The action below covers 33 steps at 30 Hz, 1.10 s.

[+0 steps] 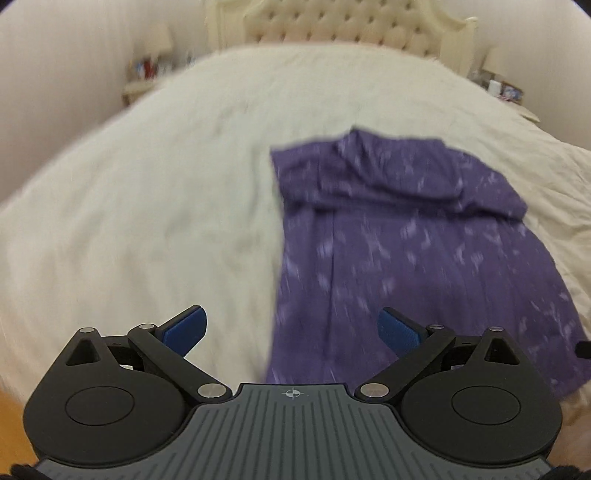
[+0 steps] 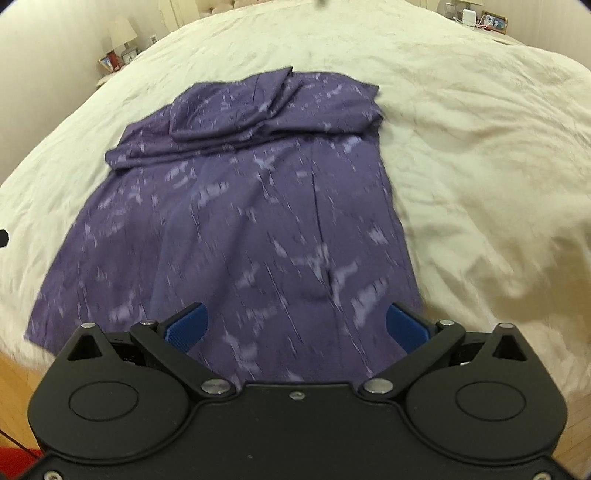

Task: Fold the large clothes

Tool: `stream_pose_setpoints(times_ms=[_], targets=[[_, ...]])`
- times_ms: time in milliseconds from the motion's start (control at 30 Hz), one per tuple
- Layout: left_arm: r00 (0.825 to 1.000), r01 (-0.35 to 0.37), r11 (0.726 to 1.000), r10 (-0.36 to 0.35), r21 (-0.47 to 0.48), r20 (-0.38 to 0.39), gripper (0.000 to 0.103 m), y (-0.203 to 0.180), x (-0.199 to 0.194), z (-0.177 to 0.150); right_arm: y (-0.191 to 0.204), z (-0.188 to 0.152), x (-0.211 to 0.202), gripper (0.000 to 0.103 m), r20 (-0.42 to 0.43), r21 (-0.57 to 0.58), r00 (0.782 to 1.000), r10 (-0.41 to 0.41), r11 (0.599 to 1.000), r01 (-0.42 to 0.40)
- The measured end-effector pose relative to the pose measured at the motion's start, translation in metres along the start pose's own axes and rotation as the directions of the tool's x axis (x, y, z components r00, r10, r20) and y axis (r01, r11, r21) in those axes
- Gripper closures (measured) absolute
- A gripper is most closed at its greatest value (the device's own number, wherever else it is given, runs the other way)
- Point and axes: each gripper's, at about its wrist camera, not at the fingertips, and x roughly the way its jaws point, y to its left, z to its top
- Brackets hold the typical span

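A large purple garment point(image 1: 406, 251) with pale streaks lies spread on the cream bed point(image 1: 147, 184), its far end folded over in layers. In the left wrist view my left gripper point(image 1: 291, 328) hovers open above the garment's near left edge, blue pads wide apart with nothing between them. The right wrist view shows the same garment point(image 2: 240, 221) running lengthwise away from me. My right gripper point(image 2: 297, 325) hangs open over the garment's near hem, towards its right side, with nothing gripped.
A tufted headboard point(image 1: 343, 22) stands at the bed's far end. Nightstands with lamps and small items flank the bed point(image 2: 118, 55) point(image 2: 476, 18). Wooden floor point(image 2: 18, 387) shows below the bed's near edge. Bare bedspread point(image 2: 480, 147) lies right of the garment.
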Motion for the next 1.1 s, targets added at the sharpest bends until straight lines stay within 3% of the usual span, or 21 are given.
stream_pose_setpoints(times_ms=[67, 367, 767, 967, 1100], targets=[[0.999, 0.012, 0.999, -0.013, -0.04, -0.031, 0.017, 0.002, 0.002, -0.014, -0.007, -0.007, -0.001, 0.001, -0.007, 0.002, 1.0, 0.001, 1.0, -0.001], [0.988, 0.051, 0.996, -0.061, -0.075, -0.141, 0.017, 0.011, 0.02, -0.055, -0.049, -0.021, 0.003, 0.001, -0.026, 0.091, 1.0, 0.015, 0.996, -0.012], [0.983, 0.023, 0.999, -0.028, -0.033, -0.18, 0.017, 0.023, 0.06, -0.047, -0.072, -0.014, 0.018, 0.001, -0.055, 0.138, 0.996, 0.068, 0.989, -0.06], [0.97, 0.091, 0.996, -0.084, 0.02, -0.23, 0.016, 0.016, 0.08, -0.044, -0.075, -0.011, 0.04, 0.001, -0.104, 0.132, 0.993, 0.055, 0.99, -0.041], [0.961, 0.099, 0.995, -0.09, 0.022, -0.262, 0.015, 0.014, 0.091, -0.047, -0.075, -0.008, 0.051, 0.001, -0.133, 0.128, 0.988, 0.073, 0.99, -0.056]])
